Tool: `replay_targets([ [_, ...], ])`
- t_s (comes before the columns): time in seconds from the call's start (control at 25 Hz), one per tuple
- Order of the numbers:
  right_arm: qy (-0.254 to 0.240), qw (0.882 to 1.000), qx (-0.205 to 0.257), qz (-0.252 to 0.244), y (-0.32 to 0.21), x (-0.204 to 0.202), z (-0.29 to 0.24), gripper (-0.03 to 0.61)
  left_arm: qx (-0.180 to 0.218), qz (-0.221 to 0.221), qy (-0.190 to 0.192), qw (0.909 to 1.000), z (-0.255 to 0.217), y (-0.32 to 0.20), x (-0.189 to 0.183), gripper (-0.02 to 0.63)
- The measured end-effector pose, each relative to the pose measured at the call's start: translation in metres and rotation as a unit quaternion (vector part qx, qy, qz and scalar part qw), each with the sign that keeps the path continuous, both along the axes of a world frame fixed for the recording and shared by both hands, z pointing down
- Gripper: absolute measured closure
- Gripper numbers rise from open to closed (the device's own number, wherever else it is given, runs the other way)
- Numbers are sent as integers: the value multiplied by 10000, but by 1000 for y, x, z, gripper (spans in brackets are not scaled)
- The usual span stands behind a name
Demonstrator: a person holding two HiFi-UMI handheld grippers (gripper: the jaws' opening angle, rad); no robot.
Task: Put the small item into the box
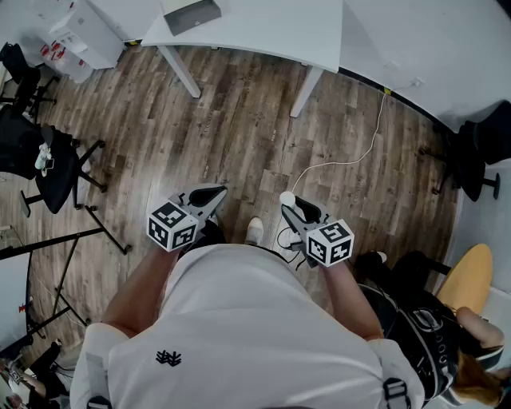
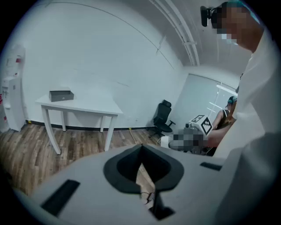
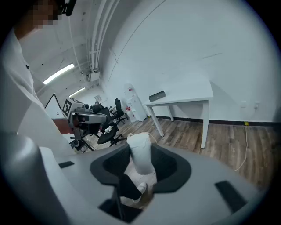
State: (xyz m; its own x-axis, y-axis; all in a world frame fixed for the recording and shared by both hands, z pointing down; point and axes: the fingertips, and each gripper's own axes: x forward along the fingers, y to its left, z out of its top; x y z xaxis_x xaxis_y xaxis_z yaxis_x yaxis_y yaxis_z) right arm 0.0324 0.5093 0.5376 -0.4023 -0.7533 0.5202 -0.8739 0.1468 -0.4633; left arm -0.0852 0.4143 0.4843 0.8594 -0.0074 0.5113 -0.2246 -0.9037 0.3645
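A small white cylinder-like item (image 3: 140,154) stands upright between the jaws of my right gripper (image 3: 139,163), which is shut on it. In the head view the same item (image 1: 287,198) shows at the tip of the right gripper (image 1: 292,209), held at waist height over the wooden floor. My left gripper (image 1: 209,196) is beside it, shut with nothing in it (image 2: 140,163). The grey box (image 1: 192,14) lies on a white table (image 1: 263,32) some way ahead. It also appears as a grey box (image 2: 61,95) and a grey box (image 3: 157,96) in the gripper views.
A white cable (image 1: 351,156) runs across the floor to the wall. Black office chairs (image 1: 48,164) and stands are at the left, another chair (image 1: 479,156) at the right. A seated person (image 1: 431,319) is close at my right. A water dispenser (image 2: 11,94) stands by the wall.
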Motion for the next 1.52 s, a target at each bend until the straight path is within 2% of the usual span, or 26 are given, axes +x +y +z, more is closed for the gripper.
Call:
replay_targets([
  [0.2, 92, 9999, -63, -99, -24, 3, 7, 419, -150, -370, 101, 9992, 3, -26, -12, 606],
  [0.36, 100, 9997, -129, -170, -54, 2, 8, 419, -172, -447, 210, 9986, 3, -53, -14, 607],
  [0.48, 214, 9993, -260, -179, -82, 6, 7, 419, -144, -403, 347, 9985, 3, -81, -8, 606],
  [0.76, 194, 9981, -544, 227, -172, 22, -11, 420, 39, 1, 647, 9979, -12, -170, 12, 607],
  [0.96, 415, 9975, -520, 229, -231, 26, -16, 420, -150, 126, 936, 9954, -20, -215, 13, 606],
  [1.12, 510, 9973, -512, 126, -280, 25, -22, 420, 17, 51, 878, 9961, -21, -257, 6, 606],
  [1.52, 565, 9954, -599, -494, -371, 38, -13, 420, 42, -486, 739, 9961, -9, -323, 7, 606],
])
